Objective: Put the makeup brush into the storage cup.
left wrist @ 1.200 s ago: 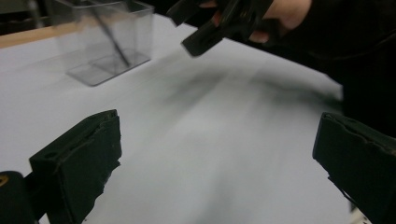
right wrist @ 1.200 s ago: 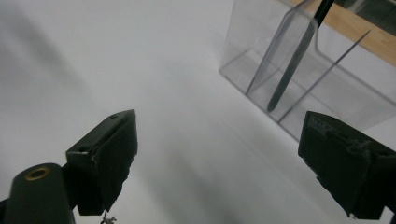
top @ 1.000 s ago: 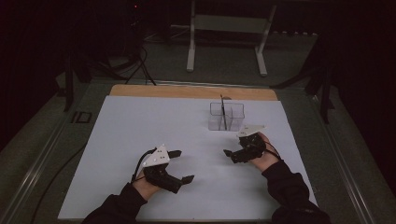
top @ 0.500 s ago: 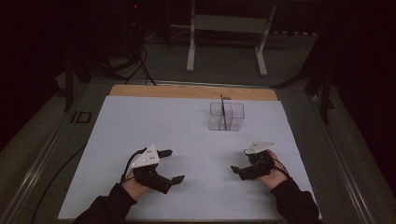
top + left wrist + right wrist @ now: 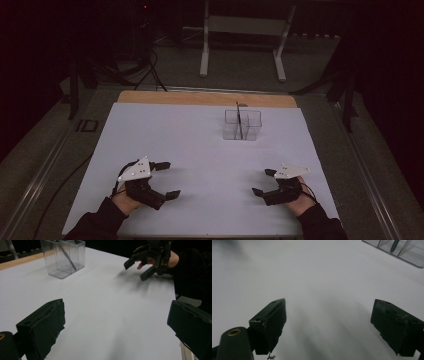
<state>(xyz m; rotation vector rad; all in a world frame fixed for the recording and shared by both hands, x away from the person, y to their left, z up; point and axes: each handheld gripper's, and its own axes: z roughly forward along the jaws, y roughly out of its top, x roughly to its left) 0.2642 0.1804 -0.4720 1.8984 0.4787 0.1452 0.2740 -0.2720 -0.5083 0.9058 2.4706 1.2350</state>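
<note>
Left gripper [image 5: 166, 178] and right gripper [image 5: 264, 182] spread empty near front edge, clear container [image 5: 242, 125] well apart

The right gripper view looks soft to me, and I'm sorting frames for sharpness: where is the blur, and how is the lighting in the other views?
Right gripper view: white table surface streaked with motion blur, clear container soft. Left gripper view: the far right claw smeared, with a blurred shadow beneath. High view: table lit evenly, surroundings nearly black.

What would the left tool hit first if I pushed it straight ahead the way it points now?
Probably only the bare white table sheet. The left tool aims between the clear plastic two-compartment container and the right tool, though depth is unclear.
</note>
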